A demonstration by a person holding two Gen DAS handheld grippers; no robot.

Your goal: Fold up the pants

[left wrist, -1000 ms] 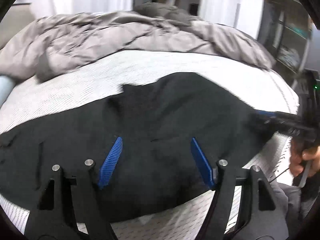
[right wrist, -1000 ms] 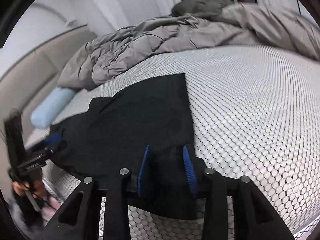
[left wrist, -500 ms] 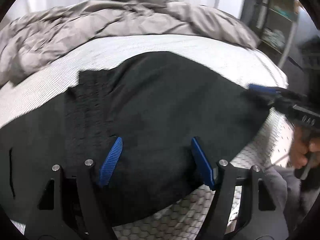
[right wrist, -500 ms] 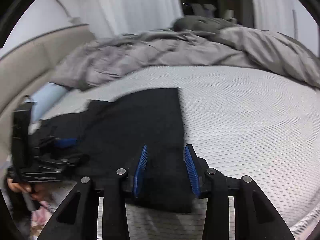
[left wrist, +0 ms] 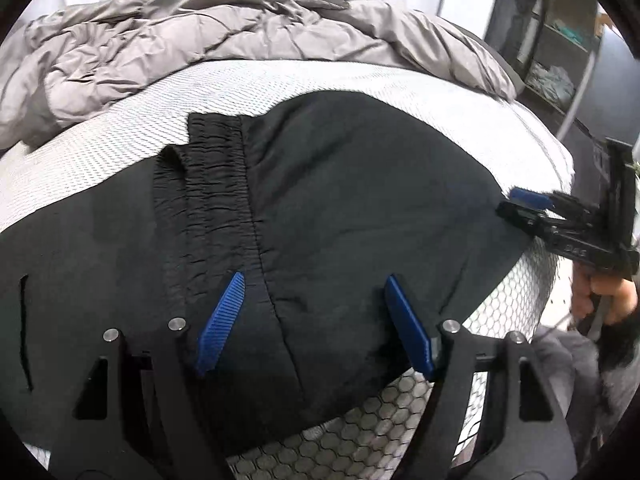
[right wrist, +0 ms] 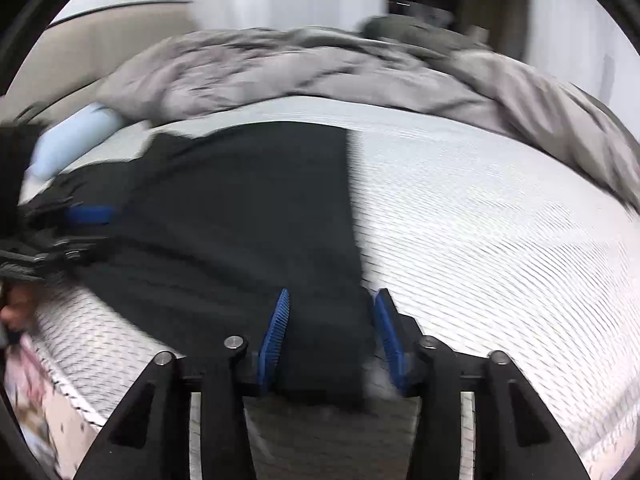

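Black pants (left wrist: 340, 200) lie spread on the white mesh mattress (left wrist: 360, 84), their gathered waistband (left wrist: 212, 184) toward the left. My left gripper (left wrist: 316, 320) hovers low over them just right of the waistband. Its jaws stand wide and are still opening, the blue pads (left wrist: 222, 320) not pressing the cloth. My right gripper (right wrist: 330, 332) sits at the near right edge of the pants (right wrist: 248, 208). Its jaws are opening, and a strip of black cloth lies loose between the pads (right wrist: 276, 332). Each view shows the other gripper at its edge: the right gripper (left wrist: 532, 204), the left gripper (right wrist: 88, 214).
A crumpled grey duvet (left wrist: 200, 40) is heaped across the far side of the bed. A pale blue pillow (right wrist: 72, 140) lies by the beige headboard (right wrist: 100, 40). Dark shelves (left wrist: 560, 60) stand beyond the bed's right side. A person's hand (left wrist: 612, 292) holds the right gripper.
The left gripper has sunk toward the pants and the waistband now shows sharply. The right gripper has shifted sideways along the edge and its pads have spread apart off the cloth.
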